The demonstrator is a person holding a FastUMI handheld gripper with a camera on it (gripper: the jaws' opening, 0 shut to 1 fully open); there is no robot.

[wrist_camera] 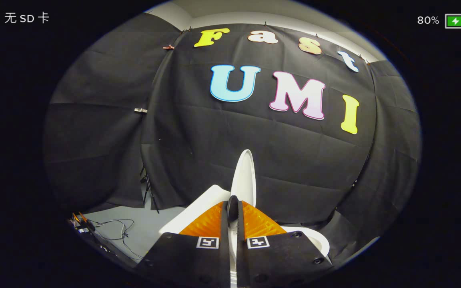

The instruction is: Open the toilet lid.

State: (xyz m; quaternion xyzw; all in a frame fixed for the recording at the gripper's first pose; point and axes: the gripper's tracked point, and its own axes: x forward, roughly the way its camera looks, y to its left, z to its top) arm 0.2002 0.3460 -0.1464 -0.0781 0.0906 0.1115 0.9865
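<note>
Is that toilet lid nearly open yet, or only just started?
Well along. The toilet lid already stands raised, edge-on and near upright. In hand: the gripper is shut on the lid's edge. Left: letting go; whether it rests against anything behind is unclear.

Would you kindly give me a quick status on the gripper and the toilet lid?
Gripper shut on toilet lid edge. Lid raised, standing edge-on ahead of fingers. Nothing in the way.
</note>
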